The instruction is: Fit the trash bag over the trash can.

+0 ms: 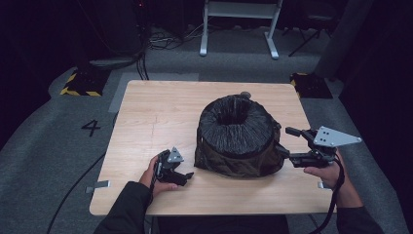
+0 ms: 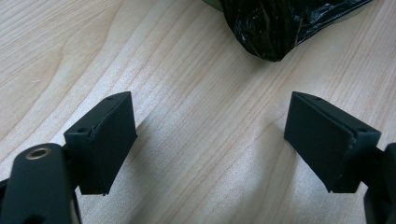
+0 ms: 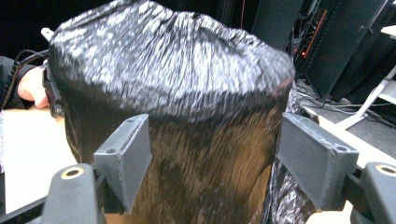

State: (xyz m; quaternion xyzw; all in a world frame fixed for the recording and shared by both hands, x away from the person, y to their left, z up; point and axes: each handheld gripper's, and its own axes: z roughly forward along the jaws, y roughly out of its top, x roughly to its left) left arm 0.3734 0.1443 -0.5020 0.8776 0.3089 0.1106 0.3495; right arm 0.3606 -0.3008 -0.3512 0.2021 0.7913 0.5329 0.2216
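Both grippers stand open and hold nothing: the left gripper (image 1: 176, 170) rests on the tabletop (image 1: 146, 112) just left of the bin (image 1: 238, 136), which sits right of centre with a black liner (image 3: 173, 60) folded over its rim, while the right gripper (image 1: 296, 145) hovers at the bin's right side. To seat the liner well, I would bring the right fingers (image 3: 123, 158) onto its hanging edge and pinch only plastic, with the left steadying the base. High up you see the bin's open mouth; the right gripper view adds the liner's wrinkled skirt over the brown wall, and the left gripper view a loose liner corner (image 2: 275, 32) on the wood.
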